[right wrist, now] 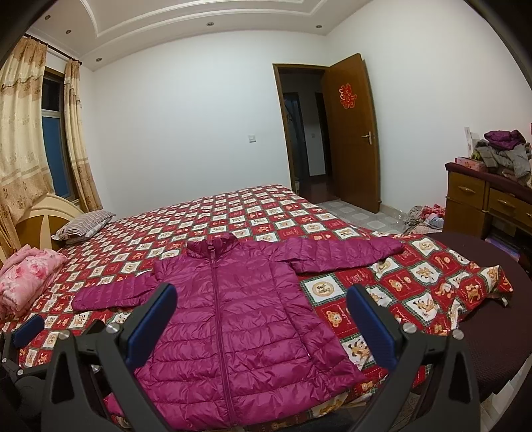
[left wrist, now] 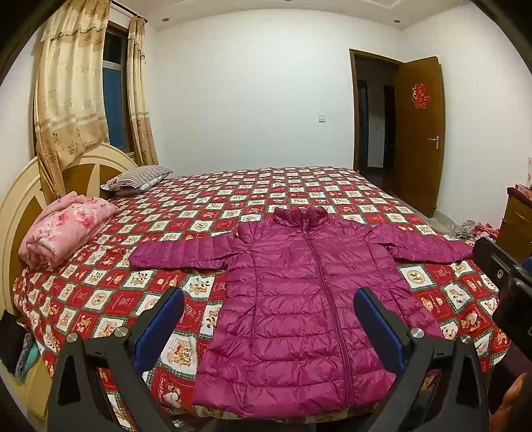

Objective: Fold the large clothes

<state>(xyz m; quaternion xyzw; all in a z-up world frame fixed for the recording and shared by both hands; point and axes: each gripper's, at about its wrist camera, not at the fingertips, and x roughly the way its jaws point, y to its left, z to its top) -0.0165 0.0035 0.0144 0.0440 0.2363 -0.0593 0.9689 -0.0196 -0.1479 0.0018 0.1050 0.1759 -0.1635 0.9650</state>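
1. The room was evenly lit from above by recessed ceiling lights [right wrist: 208, 24], with a warm, slightly dim cast.
2. The window [left wrist: 113, 99] at the far left was dark blue and gave no light.
3. Shadows on the bed [left wrist: 232, 186] were soft and faint.
4. Fisheye distortion bowed the walls and blackened the corners.
5. Detail was soft, with compression smear on the white wall [right wrist: 183, 109].

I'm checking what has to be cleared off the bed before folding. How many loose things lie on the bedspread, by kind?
Magenta puffer jacket: 1
Pink floral folded blanket: 1
Striped pillow: 1
Total: 3
Both claws, left and right, hover open above the jacket, touching nothing.
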